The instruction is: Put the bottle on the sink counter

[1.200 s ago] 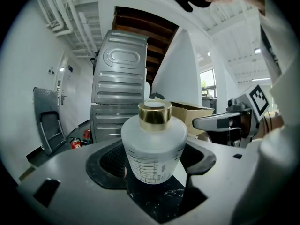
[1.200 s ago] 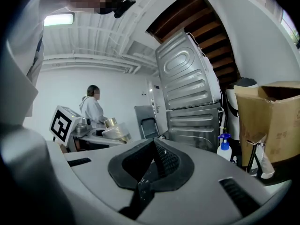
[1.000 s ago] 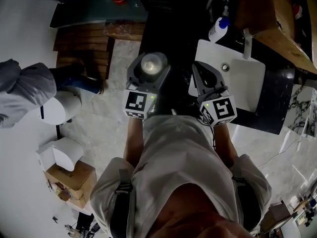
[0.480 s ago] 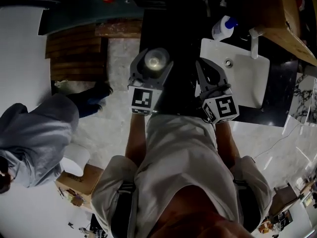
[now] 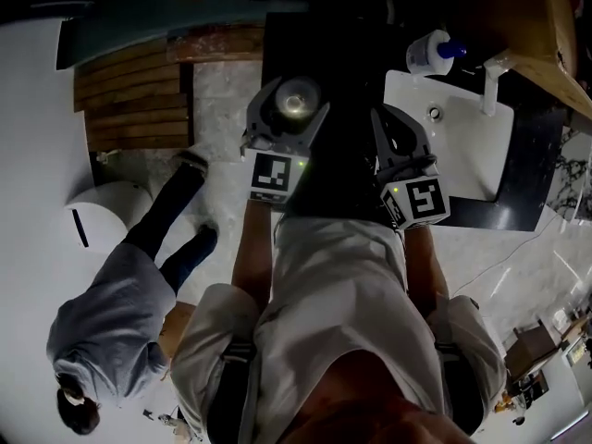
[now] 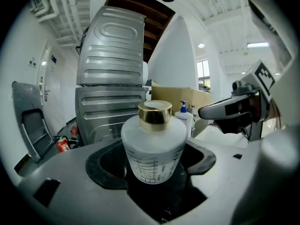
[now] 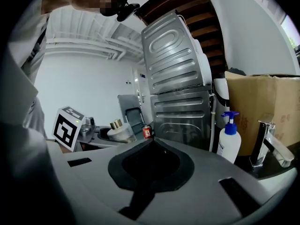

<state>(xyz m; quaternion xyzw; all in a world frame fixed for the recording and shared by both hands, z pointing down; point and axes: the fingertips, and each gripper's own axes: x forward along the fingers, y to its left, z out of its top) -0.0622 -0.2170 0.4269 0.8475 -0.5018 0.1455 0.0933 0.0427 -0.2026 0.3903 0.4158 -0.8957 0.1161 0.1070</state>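
Note:
A frosted white bottle (image 6: 154,146) with a gold cap stands upright between the jaws of my left gripper (image 6: 153,159), which is shut on its body. From the head view the bottle (image 5: 294,101) shows cap-up in the left gripper (image 5: 285,117), held over dark floor left of the white sink (image 5: 455,152). My right gripper (image 5: 396,133) hangs beside it at the sink's left edge. Its jaws meet at the tips with nothing between them (image 7: 153,139). The right gripper view shows the held bottle (image 7: 120,131) off to the left.
A white pump bottle with a blue top (image 5: 434,51) and a faucet (image 5: 490,78) stand at the sink's far side on the dark counter (image 5: 532,163). A person in grey (image 5: 113,314) walks at lower left. Wooden steps (image 5: 129,89) lie far left. A metal appliance (image 7: 180,78) stands behind.
The person in grey has walked from the left edge toward the lower left. Both grippers have shifted slightly up and right in the view, with the bottle still held.

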